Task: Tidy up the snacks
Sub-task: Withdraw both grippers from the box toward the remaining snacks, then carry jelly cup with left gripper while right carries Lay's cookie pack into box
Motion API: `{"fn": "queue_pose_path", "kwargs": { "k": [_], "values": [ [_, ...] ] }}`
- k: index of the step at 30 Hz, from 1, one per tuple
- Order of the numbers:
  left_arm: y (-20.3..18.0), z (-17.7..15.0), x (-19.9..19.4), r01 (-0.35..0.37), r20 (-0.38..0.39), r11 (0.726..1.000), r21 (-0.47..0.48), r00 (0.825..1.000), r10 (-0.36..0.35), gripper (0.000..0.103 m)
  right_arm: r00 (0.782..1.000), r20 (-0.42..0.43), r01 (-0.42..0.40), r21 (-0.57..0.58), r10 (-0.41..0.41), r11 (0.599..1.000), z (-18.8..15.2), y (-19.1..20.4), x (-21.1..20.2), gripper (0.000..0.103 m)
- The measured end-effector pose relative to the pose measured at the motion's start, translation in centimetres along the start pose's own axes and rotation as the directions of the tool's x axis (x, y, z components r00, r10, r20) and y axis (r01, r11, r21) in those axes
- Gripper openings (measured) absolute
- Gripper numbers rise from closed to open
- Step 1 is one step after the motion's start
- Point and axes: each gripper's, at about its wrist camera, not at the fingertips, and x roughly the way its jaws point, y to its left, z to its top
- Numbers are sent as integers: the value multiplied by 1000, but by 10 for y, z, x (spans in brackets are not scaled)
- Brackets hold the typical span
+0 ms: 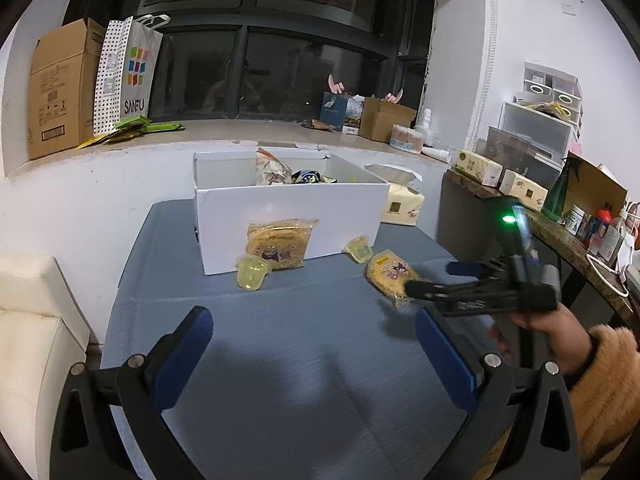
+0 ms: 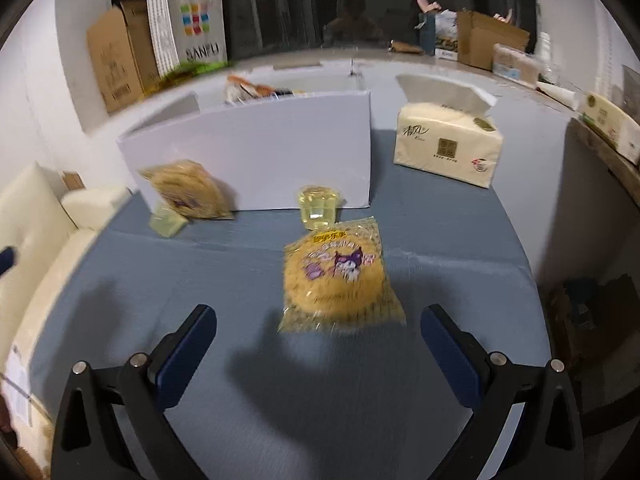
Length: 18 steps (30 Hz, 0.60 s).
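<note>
Both hand-held grippers, left (image 1: 314, 330) and right (image 2: 319, 330), held wide, empty; noodle packet (image 2: 338, 276) seen before right one on desk (image 2: 240, 360).

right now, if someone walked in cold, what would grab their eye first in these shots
Probably the white box at the back of the blue-grey table, with a few snacks already inside. Next, the yellow noodle packet lying flat just ahead of the open right gripper, a jelly cup behind it. A second packet leans on the box front beside another cup; the left gripper is open and empty.
</note>
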Motion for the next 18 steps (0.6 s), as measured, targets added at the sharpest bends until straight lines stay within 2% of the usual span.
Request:
{"fn": "queue_pose_path", "kwargs": {
  "k": [6,12,13,14,18],
  "values": [
    [9,-5,-2,-17,-11,1000,-18,1000,17,103,998,-63,15,-37,-18,999,13,8,37,103],
    [17,-8,0,-26,-19,999,-34,999,25,103,995,-80,62,-38,-65,997,13,6,52,102],
    [18,-7,1,-24,-23,999,-34,999,24,103,995,-79,61,-33,-64,998,13,4,52,98],
    [19,-8,3,-27,-27,999,-34,999,26,103,995,-82,56,-24,-58,998,13,2,52,77],
    [20,-9,15,-36,-62,999,-16,997,35,103,997,-79,-16,11,17,1000,11,-4,45,77]
  ]
}}
